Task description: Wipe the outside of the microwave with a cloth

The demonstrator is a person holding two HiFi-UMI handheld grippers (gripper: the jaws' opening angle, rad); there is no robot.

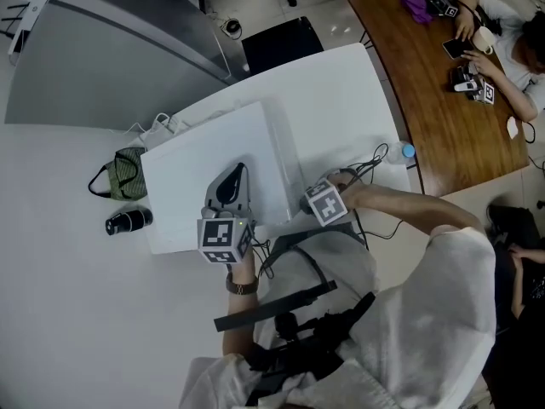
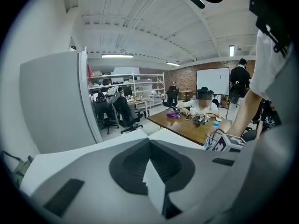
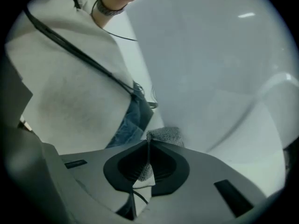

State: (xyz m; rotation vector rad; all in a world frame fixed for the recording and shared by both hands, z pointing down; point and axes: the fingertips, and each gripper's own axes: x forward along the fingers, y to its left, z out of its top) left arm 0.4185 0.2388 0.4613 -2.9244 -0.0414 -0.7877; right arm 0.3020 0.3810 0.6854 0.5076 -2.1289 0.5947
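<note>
The white microwave [image 1: 200,173] stands on a white table, seen from above. My left gripper [image 1: 238,172] lies on its top with the jaws shut and nothing between them; in the left gripper view the left gripper [image 2: 149,142] points across the white top [image 2: 65,160]. My right gripper [image 1: 317,198] sits at the microwave's right side. In the right gripper view the right gripper [image 3: 148,143] is shut on a grey cloth [image 3: 164,135], which is pressed against the microwave's white wall [image 3: 210,69]. Its tips are hidden in the head view.
A green bag [image 1: 126,173] and a black cylinder [image 1: 128,221] lie left of the microwave. Cables [image 1: 368,165] and a water bottle [image 1: 400,152] are to its right. Beyond stands a wooden table [image 1: 426,83] with a seated person [image 1: 511,32].
</note>
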